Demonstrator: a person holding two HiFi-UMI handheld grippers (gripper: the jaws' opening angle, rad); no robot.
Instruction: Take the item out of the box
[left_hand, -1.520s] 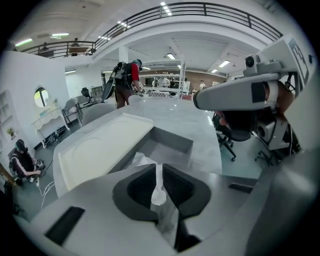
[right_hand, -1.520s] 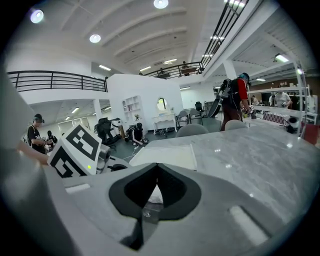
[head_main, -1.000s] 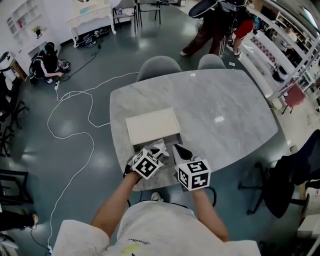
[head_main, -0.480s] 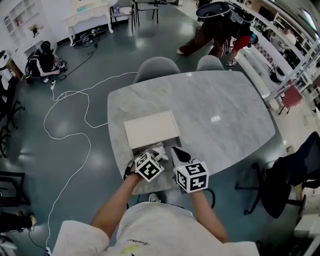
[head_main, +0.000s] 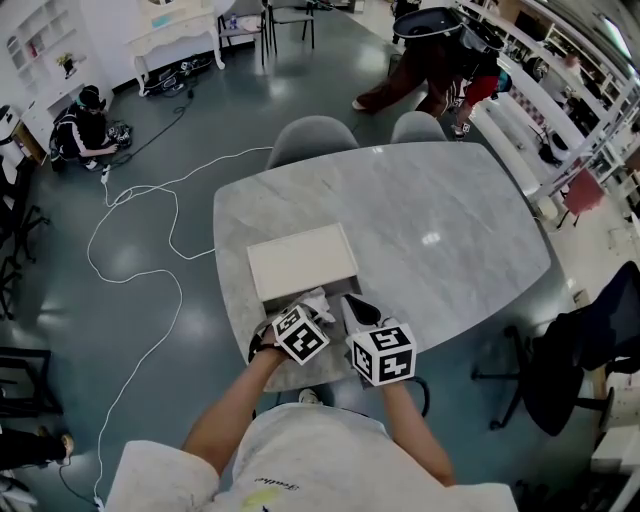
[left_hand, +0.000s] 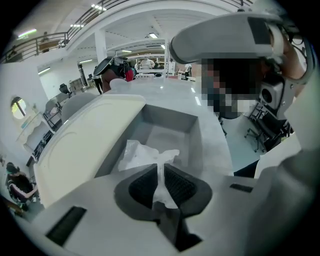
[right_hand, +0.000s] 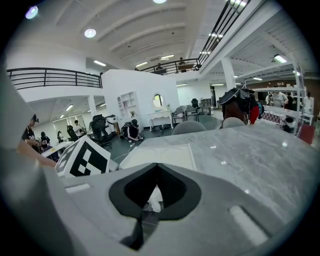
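Status: partway, extraction not finished.

- Box (head_main: 300, 262) sits on the near-left part of the table (head_main: 440, 200). The cream lid (left_hand: 85, 150) covers the far part and the near end is open, showing the grey inside wall (left_hand: 200, 135).
- The item (left_hand: 145, 155) is gripped but not out. Most of it lies in the open end, on the box floor.
- Left gripper (left_hand: 161, 174): jaws squeezed onto a thin fold of the item, white sheet sandwiched between the ribbed pads.
- Right gripper (right_hand: 157, 172): jaws closed to a seam at the tips. A scrap of white shows low between the pads, so it looks to hold a corner as well, though I'm less sure of that grip. In the head view it sits just right of the item, next to the left one.

Left to do, as I read it: lift or pull the item clear of the box walls and set it on the table.

The item is white, thin and crumpled, like tissue or film. It's limp, with ragged edges and no firm shape. Can't tell whether anything is wrapped inside. My guess is it'll stretch or tear before it slides, so pull slowly.
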